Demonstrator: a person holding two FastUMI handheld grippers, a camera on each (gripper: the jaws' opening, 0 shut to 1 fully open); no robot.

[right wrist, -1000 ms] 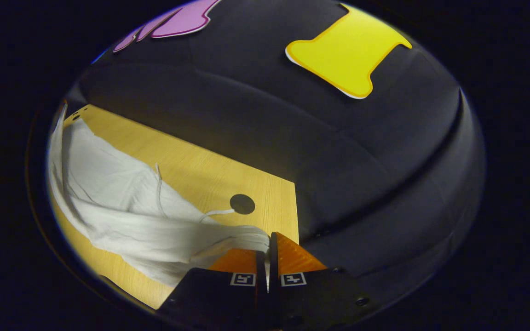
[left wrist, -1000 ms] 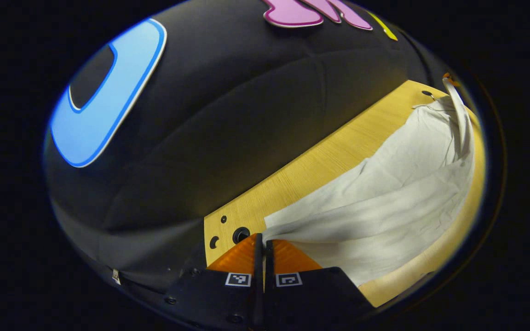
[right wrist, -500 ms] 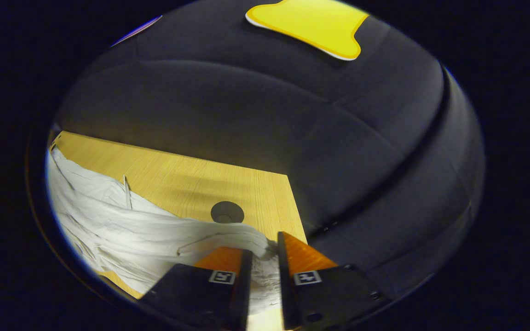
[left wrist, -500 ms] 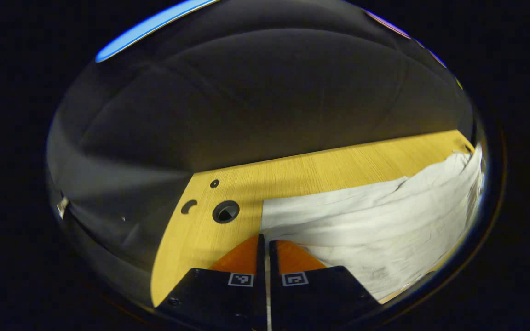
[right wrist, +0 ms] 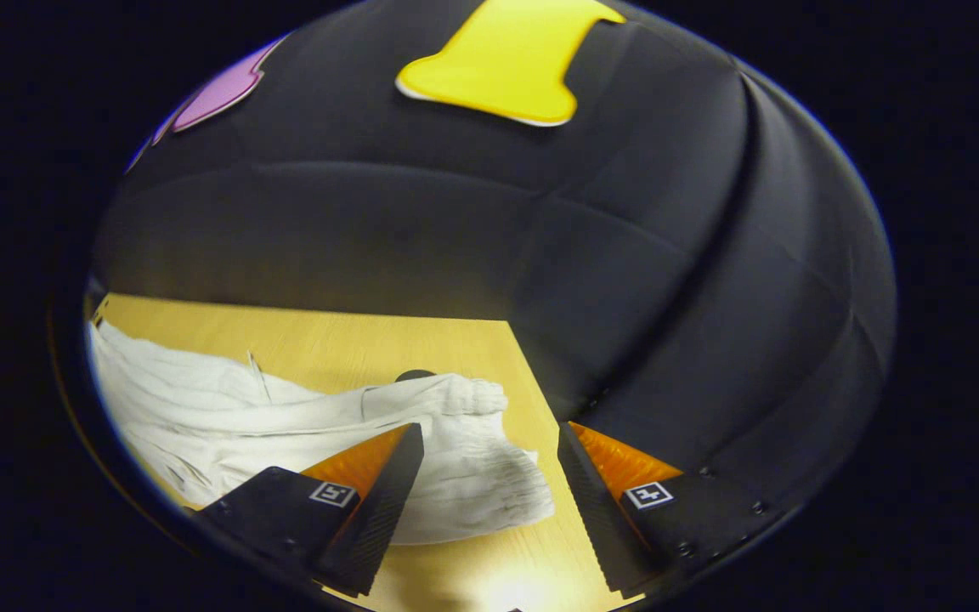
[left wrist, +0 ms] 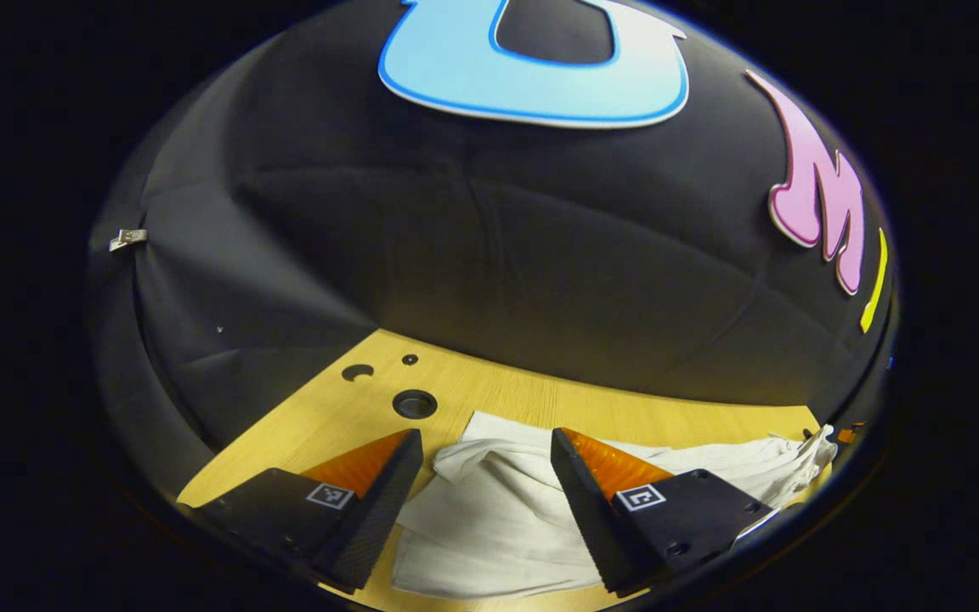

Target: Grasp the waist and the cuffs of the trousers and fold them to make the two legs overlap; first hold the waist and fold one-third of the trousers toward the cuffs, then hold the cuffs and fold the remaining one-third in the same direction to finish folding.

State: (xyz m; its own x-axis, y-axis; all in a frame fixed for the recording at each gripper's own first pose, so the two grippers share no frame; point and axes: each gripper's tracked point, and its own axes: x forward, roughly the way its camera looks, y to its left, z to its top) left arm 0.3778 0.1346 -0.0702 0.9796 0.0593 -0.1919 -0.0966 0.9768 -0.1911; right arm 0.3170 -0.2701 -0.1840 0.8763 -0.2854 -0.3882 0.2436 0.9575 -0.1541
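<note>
White trousers (left wrist: 506, 510) lie on the wooden table (left wrist: 345, 408). In the left gripper view the cuff end is doubled over loosely between and just beyond my fingers. My left gripper (left wrist: 485, 442) is open, its fingers apart on either side of the cloth and not pressing it. In the right gripper view the gathered waist (right wrist: 464, 442) of the trousers (right wrist: 285, 416) lies on the table (right wrist: 353, 340) near its right corner. My right gripper (right wrist: 489, 433) is open above it, with nothing held.
The table has several round holes near its left corner (left wrist: 415, 403), and one hole (right wrist: 413, 375) is partly covered by the waist. The black booth wall rises right behind the table's far edge. A drawstring (right wrist: 253, 374) sticks up from the cloth.
Both grippers have opened and let go of the trousers, which now lie on the table. Both have lifted and tilted back from the cloth.
</note>
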